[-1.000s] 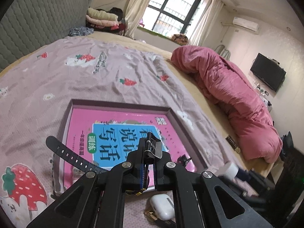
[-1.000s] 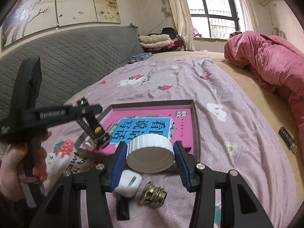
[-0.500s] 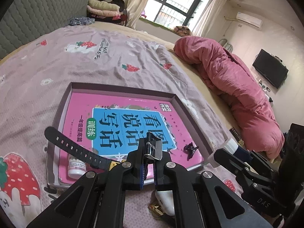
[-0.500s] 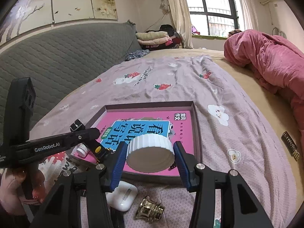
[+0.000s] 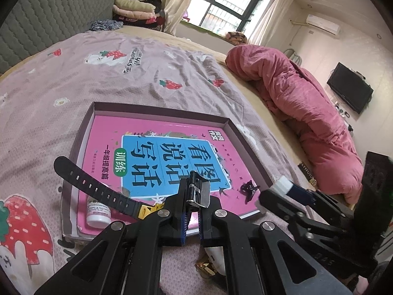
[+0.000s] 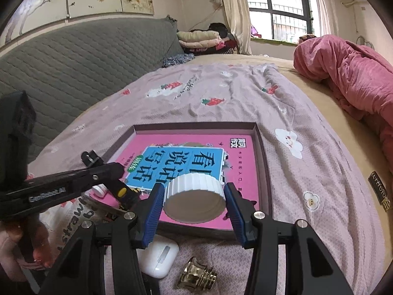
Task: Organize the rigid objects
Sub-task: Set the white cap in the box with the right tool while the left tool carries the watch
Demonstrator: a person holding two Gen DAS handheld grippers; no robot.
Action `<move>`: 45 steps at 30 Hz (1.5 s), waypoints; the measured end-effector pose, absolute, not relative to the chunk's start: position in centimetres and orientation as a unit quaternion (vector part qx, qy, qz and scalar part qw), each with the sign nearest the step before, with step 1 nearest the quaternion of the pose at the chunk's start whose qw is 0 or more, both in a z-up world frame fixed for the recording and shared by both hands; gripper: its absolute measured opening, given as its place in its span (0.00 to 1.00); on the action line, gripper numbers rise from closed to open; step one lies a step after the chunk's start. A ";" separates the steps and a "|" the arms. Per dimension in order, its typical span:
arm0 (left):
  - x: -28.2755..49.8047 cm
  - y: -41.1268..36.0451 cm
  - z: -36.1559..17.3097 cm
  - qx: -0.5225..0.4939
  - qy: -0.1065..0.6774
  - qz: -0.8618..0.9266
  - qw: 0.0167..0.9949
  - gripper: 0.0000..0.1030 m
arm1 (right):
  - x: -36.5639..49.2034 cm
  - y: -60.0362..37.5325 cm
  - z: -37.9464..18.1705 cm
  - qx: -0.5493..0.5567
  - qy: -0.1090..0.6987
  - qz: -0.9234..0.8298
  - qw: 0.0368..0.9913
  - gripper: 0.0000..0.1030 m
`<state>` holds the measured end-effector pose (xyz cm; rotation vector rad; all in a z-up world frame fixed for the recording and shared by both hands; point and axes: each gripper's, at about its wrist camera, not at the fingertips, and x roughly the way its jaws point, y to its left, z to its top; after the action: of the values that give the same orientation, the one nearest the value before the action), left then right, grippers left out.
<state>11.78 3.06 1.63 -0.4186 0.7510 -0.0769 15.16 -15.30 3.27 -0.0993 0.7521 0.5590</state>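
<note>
- Your left hand-held gripper (image 5: 194, 217) has its jaws clamped narrow on a black watch (image 5: 196, 191); the metal buckle end sticks up just past the fingertips, and the holed strap trails off to the left.
- Just below and ahead of that gripper lies a shallow tray (image 5: 81, 132) on the bed (image 5: 73, 78), with a pink book (image 5: 152, 132) flat inside it.
- A small white pill bottle (image 5: 98, 212) lies in the tray under the strap, to the gripper's left; a black hair clip (image 5: 249, 189) sits on the book to its right.
- Your right hand-held gripper (image 6: 194, 201) holds a white ribbed lid (image 6: 194, 198) between its blue pads, above the tray's near edge.
- Beneath the right gripper, on the bed, rest a white earbud case (image 6: 159, 258) and a brass fitting (image 6: 196, 277).
</note>
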 end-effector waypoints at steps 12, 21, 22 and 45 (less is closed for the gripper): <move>11.4 3.2 1.7 -0.206 0.368 -0.047 0.906 0.06 | 17.5 -14.0 1.1 -0.050 0.404 0.255 0.877 0.49; 11.4 3.4 1.7 -0.212 0.370 -0.047 0.903 0.06 | 18.0 -12.1 -0.4 -0.101 0.437 0.244 0.860 0.49; 11.4 3.4 1.7 -0.213 0.371 -0.047 0.903 0.06 | 18.1 -11.8 -0.4 -0.107 0.439 0.247 0.857 0.49; 11.7 3.9 1.7 -0.222 0.377 -0.040 0.898 0.06 | 18.5 -11.3 -1.2 -0.089 0.448 0.247 0.855 0.49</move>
<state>11.68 3.88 1.69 -0.4606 0.7800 -0.0837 18.50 -11.30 -1.20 -0.1881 0.9422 0.5185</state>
